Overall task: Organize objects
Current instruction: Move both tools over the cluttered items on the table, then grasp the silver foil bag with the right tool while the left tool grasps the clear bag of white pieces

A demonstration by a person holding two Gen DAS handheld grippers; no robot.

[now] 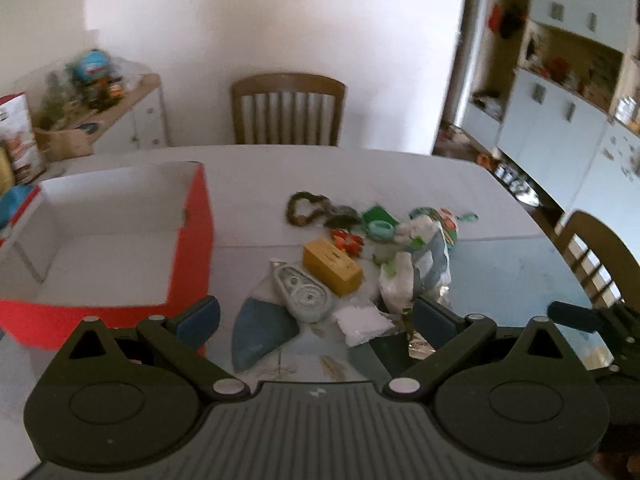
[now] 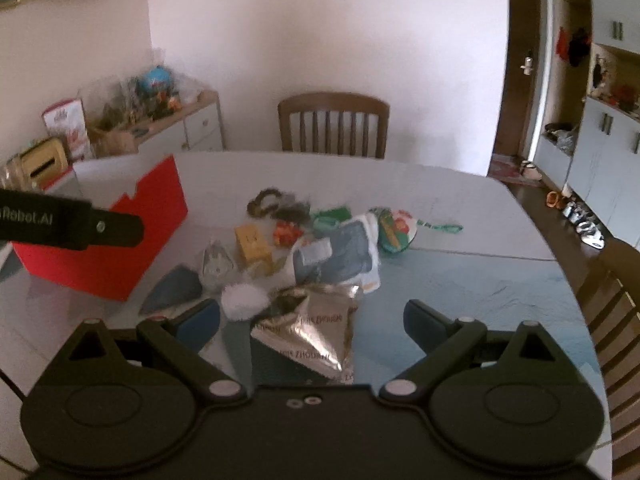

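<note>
The foil packet [image 2: 308, 336] is being framed, probably unheld, between the wide-open right gripper [image 2: 312, 320], right of the red box [image 2: 120, 240]; the left gripper [image 1: 316, 316] is being held wide too.

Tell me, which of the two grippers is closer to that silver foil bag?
The right gripper. Its open fingers straddle the silver foil bag, which lies just ahead between them. The left gripper hovers open over the blue wedge and white scrap; the bag sits off by its right finger.

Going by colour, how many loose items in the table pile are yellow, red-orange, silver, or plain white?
Yellow: 1, the yellow box
Red-orange: 1, the red-orange trinket
Silver: 1, the silver foil pouch
White: 1, the white fluffy pad
Total: 4
</note>
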